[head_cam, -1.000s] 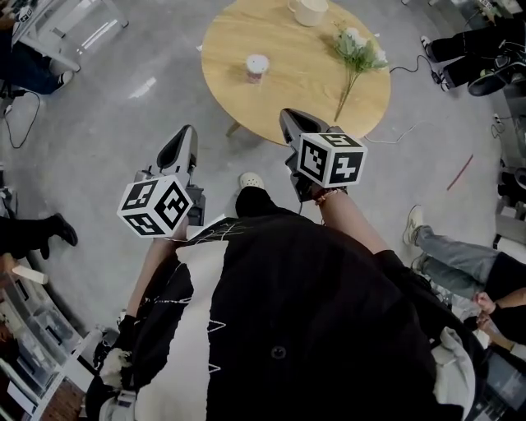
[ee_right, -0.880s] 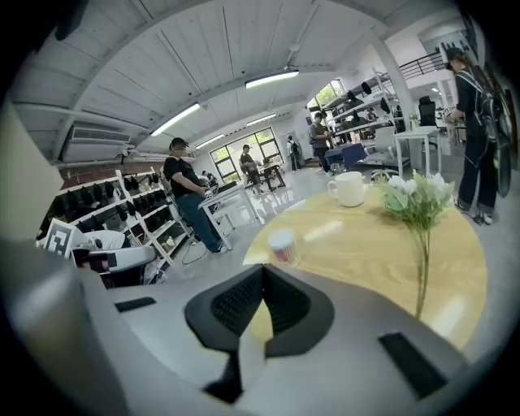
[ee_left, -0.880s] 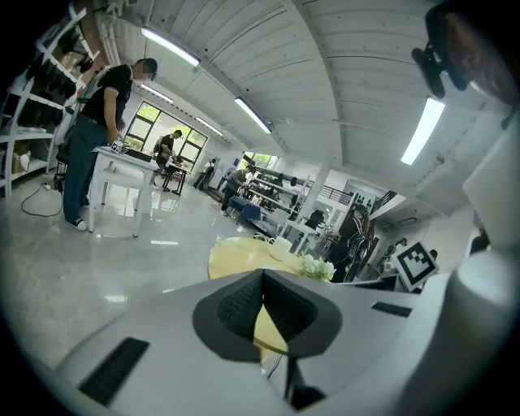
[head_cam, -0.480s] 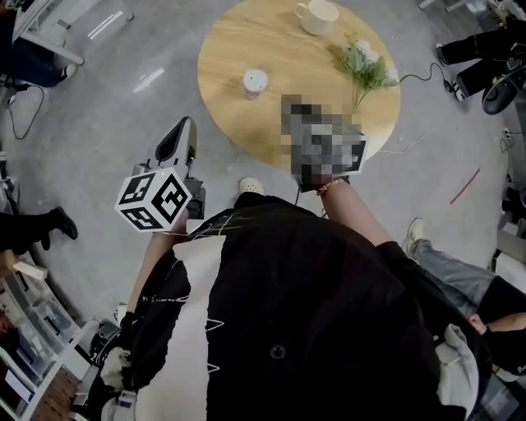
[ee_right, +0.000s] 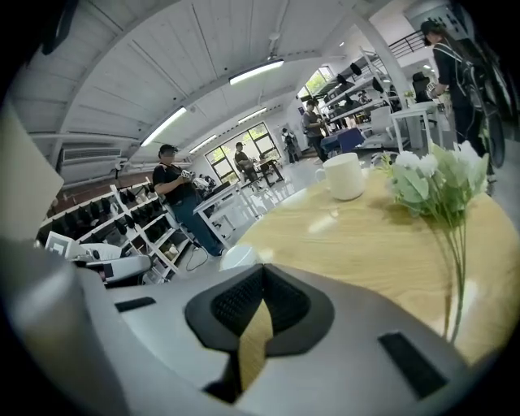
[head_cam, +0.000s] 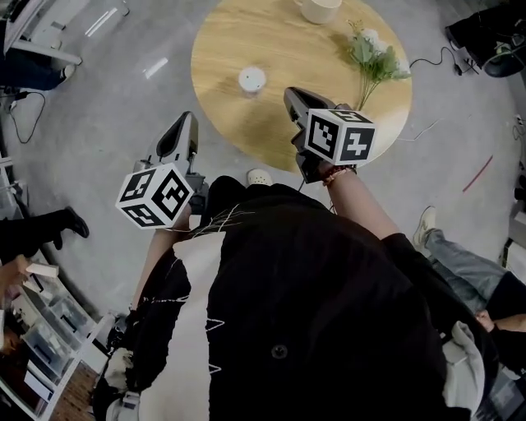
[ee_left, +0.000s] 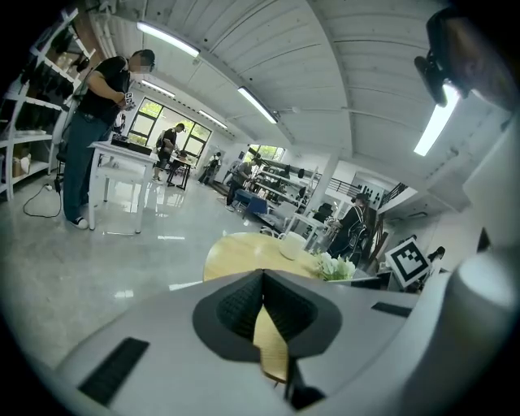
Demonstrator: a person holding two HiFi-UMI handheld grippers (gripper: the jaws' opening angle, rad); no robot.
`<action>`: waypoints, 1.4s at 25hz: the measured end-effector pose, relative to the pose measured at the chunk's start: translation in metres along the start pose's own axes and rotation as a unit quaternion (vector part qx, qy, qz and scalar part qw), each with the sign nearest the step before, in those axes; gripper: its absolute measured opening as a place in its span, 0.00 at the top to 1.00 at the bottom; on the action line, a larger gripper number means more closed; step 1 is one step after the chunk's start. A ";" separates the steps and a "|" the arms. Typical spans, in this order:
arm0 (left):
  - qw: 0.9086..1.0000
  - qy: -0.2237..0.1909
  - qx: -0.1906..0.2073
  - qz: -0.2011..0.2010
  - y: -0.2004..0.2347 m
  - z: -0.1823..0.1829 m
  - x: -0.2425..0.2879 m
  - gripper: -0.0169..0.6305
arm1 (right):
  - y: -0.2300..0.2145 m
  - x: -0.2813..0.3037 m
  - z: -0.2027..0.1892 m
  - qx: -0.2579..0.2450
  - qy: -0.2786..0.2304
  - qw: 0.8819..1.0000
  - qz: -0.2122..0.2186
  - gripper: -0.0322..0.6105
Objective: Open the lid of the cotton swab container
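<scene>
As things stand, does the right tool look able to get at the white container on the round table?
Probably yes. The right tool hangs over the table edge, shut and empty, and only bare wood lies between it and the container. The flowers lie off to the other side.

Black top (head_cam: 329, 312) with white panel (head_cam: 185, 329), red wristband (head_cam: 335, 174)

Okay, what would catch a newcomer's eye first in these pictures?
First, the black-and-white marker cubes on both hand-held grippers: the left tongs hang shut over the grey floor, and the right tongs are shut over the round light wooden table. Then the table's things: a small white round cotton swab container left of centre, a white mug at the far edge, and a green-and-white flower sprig on the right.
</scene>
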State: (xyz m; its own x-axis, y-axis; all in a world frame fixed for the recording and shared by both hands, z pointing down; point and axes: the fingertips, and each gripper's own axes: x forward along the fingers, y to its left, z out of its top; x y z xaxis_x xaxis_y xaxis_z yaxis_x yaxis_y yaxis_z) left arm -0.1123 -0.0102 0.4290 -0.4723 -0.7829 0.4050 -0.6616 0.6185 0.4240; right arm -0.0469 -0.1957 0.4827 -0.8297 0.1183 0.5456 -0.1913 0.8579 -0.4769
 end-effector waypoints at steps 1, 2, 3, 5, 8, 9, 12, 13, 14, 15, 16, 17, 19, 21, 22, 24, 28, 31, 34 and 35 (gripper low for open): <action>1.000 0.003 0.004 -0.001 0.001 0.002 0.002 0.96 | -0.002 0.001 0.000 0.005 0.000 1.000 -0.004 0.94; 1.000 0.009 0.012 -0.004 0.003 0.004 0.006 0.96 | -0.004 0.002 0.000 0.010 -0.001 1.000 -0.009 0.94; 1.000 0.016 0.022 -0.008 0.005 0.006 0.010 0.96 | -0.007 0.003 0.001 0.015 -0.003 1.000 -0.014 0.94; 0.999 0.027 0.040 -0.020 0.011 0.012 0.021 0.96 | -0.011 0.006 0.003 0.025 -0.009 0.999 -0.024 0.94; 0.996 0.040 0.055 -0.057 0.019 0.020 0.037 0.96 | -0.018 0.010 0.005 0.040 -0.017 0.998 -0.042 0.94; 0.994 0.047 0.060 -0.076 0.022 0.023 0.044 0.96 | -0.020 0.010 0.005 0.047 -0.022 0.997 -0.053 0.94; 0.981 0.081 0.092 -0.147 0.022 0.027 0.066 0.96 | -0.027 0.006 0.005 0.078 -0.047 0.992 -0.091 0.94; 0.975 0.096 0.109 -0.171 0.022 0.027 0.073 0.96 | -0.028 0.004 0.004 0.090 -0.057 0.989 -0.106 0.94; 0.967 0.111 0.126 -0.192 0.021 0.028 0.078 0.96 | -0.028 0.000 0.001 0.102 -0.066 0.985 -0.121 0.94; 0.960 0.123 0.140 -0.211 0.021 0.028 0.083 0.96 | -0.027 -0.004 -0.002 0.114 -0.074 0.981 -0.137 0.94; 0.953 0.134 0.151 -0.228 0.020 0.028 0.087 0.96 | -0.026 -0.009 -0.005 0.126 -0.082 0.977 -0.152 0.94; 0.946 0.142 0.161 -0.244 0.020 0.029 0.090 0.96 | -0.025 -0.014 -0.008 0.135 -0.089 0.973 -0.165 0.94; 0.931 0.161 0.183 -0.271 0.020 0.027 0.098 0.96 | -0.022 -0.022 -0.013 0.152 -0.101 0.965 -0.189 0.94; 0.913 0.183 0.210 -0.297 0.019 0.021 0.106 0.96 | -0.020 -0.030 -0.021 0.171 -0.115 0.955 -0.215 0.94; 0.905 0.192 0.221 -0.310 0.018 0.018 0.109 0.96 | -0.020 -0.034 -0.025 0.181 -0.122 0.949 -0.226 0.94; 0.892 0.202 0.234 -0.329 0.014 0.013 0.114 0.96 | -0.018 -0.041 -0.031 0.195 -0.134 0.941 -0.243 0.94; 0.883 0.206 0.238 -0.349 0.010 0.014 0.119 0.96 | -0.013 -0.052 -0.043 0.212 -0.152 0.927 -0.271 0.94; 0.874 0.212 0.243 -0.364 0.012 0.016 0.121 0.88 | -0.011 -0.056 -0.052 0.223 -0.163 0.918 -0.283 0.94; 0.862 0.222 0.249 -0.381 0.011 0.016 0.121 0.68 | -0.008 -0.061 -0.055 0.227 -0.171 0.913 -0.293 0.94; 0.859 0.223 0.251 -0.387 0.011 0.017 0.121 0.66 | -0.007 -0.061 -0.056 0.229 -0.173 0.912 -0.293 0.94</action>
State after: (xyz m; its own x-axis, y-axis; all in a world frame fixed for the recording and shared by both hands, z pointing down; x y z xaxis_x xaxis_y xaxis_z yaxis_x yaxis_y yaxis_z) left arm -0.1866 -0.0993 0.4693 0.4186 -0.7728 0.4771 -0.8972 -0.2704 0.3491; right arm 0.0345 -0.1809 0.4909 -0.6151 -0.5263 0.5871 -0.7884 0.4146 -0.4544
